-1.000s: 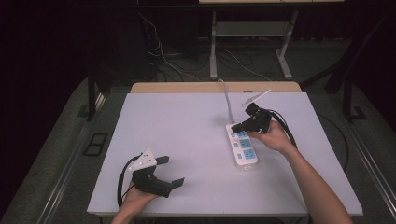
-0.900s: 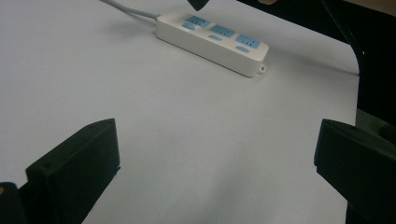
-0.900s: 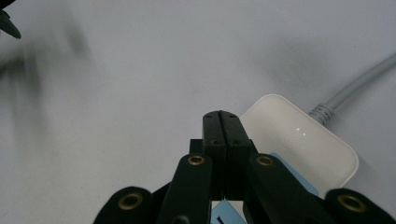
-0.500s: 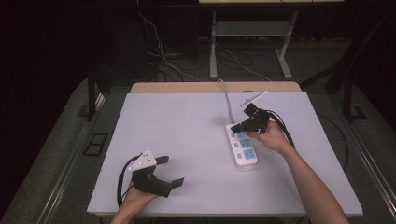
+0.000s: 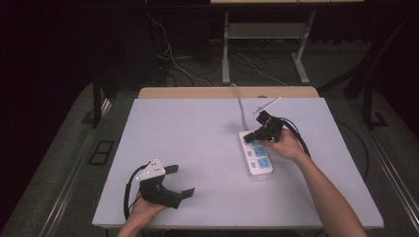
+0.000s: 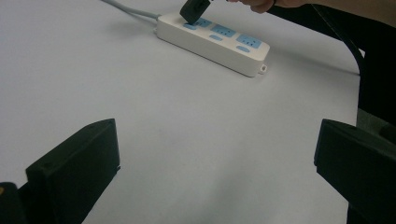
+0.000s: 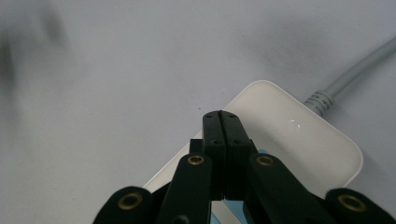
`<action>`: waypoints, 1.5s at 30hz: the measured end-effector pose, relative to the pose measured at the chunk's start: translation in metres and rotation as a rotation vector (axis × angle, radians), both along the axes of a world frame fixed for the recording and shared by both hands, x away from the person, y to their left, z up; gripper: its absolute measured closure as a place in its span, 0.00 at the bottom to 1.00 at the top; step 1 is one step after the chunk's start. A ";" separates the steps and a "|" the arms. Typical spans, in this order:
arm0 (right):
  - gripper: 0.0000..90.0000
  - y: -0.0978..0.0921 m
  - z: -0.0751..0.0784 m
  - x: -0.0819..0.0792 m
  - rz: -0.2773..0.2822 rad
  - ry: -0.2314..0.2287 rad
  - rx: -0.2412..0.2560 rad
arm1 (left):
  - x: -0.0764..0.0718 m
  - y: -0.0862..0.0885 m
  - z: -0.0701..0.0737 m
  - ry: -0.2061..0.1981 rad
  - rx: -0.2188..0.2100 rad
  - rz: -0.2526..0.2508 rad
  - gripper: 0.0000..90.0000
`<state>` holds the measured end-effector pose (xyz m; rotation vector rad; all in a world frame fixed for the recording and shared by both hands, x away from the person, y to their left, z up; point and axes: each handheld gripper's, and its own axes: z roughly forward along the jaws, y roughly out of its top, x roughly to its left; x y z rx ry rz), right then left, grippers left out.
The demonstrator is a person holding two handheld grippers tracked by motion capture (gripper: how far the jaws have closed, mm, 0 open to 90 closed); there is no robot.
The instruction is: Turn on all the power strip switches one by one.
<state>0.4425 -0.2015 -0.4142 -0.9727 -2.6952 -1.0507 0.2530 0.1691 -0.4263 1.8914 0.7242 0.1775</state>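
**High view: right tool on the strip's cable end**

Right tool (image 5: 253,134), jaws pressed together on nothing, tip down over the power strip (image 5: 257,154) at its cable end, by the first blue socket. Strip's long axis running away from the person, cable (image 5: 240,107) leading off beyond. Left tool (image 5: 175,181), jaws apart, well apart from strip. White tabletop (image 5: 188,128); dark room beyond.

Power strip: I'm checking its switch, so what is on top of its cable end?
The shut right tongs sit over the power strip there; what lies beneath them is covered.
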 end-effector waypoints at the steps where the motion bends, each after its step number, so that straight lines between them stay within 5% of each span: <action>1: 1.00 0.000 0.000 0.000 0.000 0.000 -0.001 | 0.000 0.000 0.000 0.000 0.000 0.000 0.00; 13: 1.00 0.000 -0.001 -0.001 0.000 -0.012 -0.002 | -0.001 -0.001 0.000 0.002 0.002 -0.003 0.00; 21: 1.00 0.000 -0.006 0.001 -0.013 0.010 0.046 | -0.001 -0.001 0.000 0.000 0.005 -0.006 0.00; 28: 1.00 0.001 -0.004 0.001 -0.031 -0.037 0.002 | -0.002 0.001 0.001 -0.007 -0.004 -0.001 0.00; 31: 1.00 -0.007 -0.006 0.002 -0.043 -0.010 0.028 | -0.002 0.002 0.002 -0.009 -0.003 0.000 0.00; 38: 1.00 -0.006 -0.003 -0.006 -0.029 -0.051 0.004 | 0.000 -0.001 0.000 -0.003 0.003 -0.001 0.00; 40: 1.00 -0.004 0.002 -0.007 -0.025 -0.053 0.043 | 0.000 0.000 0.000 -0.002 0.002 0.001 0.00; 43: 1.00 0.003 0.001 -0.007 0.004 -0.055 -0.022 | 0.000 0.001 0.000 -0.001 -0.002 0.008 0.00; 45: 1.00 0.003 0.000 -0.007 -0.003 -0.050 -0.016 | -0.001 0.001 0.000 -0.002 -0.003 0.007 0.00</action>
